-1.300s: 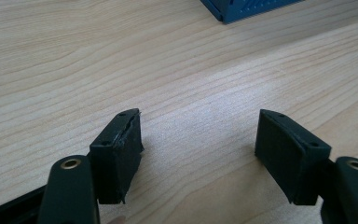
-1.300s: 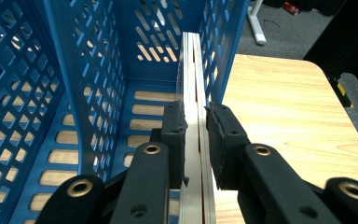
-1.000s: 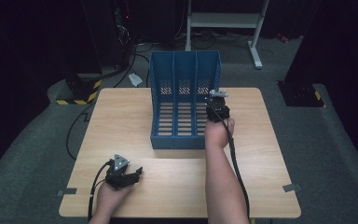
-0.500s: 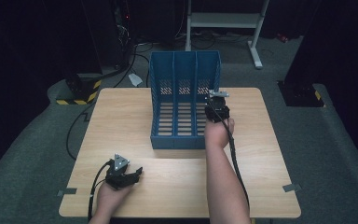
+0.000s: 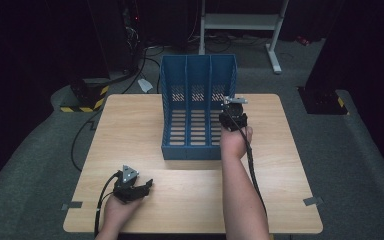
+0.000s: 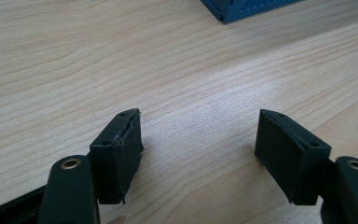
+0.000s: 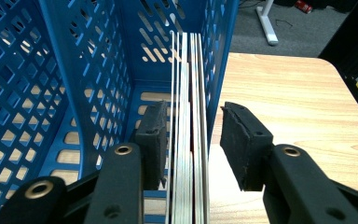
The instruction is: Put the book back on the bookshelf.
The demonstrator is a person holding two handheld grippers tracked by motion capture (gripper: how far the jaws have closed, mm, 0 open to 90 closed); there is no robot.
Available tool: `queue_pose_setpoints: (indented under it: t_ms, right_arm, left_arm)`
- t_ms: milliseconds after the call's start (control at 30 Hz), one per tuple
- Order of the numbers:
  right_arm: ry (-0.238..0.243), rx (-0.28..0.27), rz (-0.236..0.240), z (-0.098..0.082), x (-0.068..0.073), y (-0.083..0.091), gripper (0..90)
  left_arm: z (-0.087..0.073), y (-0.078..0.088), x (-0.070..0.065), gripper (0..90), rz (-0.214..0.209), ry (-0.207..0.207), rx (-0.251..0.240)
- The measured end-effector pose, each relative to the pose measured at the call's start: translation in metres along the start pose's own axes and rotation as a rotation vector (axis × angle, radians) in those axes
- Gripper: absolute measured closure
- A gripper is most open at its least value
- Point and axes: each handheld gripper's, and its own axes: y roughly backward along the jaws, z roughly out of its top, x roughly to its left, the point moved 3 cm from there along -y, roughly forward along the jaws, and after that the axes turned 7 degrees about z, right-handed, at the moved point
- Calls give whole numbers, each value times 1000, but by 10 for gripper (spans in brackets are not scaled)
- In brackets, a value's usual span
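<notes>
Right gripper (image 7: 189, 140) straddling right wall of blue file rack (image 5: 198, 107) near table (image 5: 130, 125) far edge, jaws just opening, gripping nothing; thin books (image 7: 186, 140) standing between. Left gripper (image 6: 198, 154) resting wide open, empty, near front-left corner.

Left gripper (image 5: 147, 184): held low over the tabletop near its front edge, left of centre; jaws wide apart, nothing between them. Left hand (image 5: 116, 209): wrapped round the gripper body, forearm entering from the front edge.

Right gripper (image 5: 233, 106): far right half of the tabletop; jaws have just been opening, pads parted. Right hand (image 5: 234, 141): grips from behind, forearm stretched straight forward across the tabletop.
</notes>
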Motion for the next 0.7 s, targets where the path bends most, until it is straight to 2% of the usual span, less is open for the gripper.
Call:
queue_pose_setpoints:
  t_ms: [367, 700]
  right_arm:
    - [-4, -7, 34, 2, 0, 6, 560]
    - [27, -26, 81, 4, 4, 15, 525]
  left_arm:
    - [0, 0, 0, 316, 0, 0, 0]
    - [0, 0, 0, 317, 4, -5, 0]
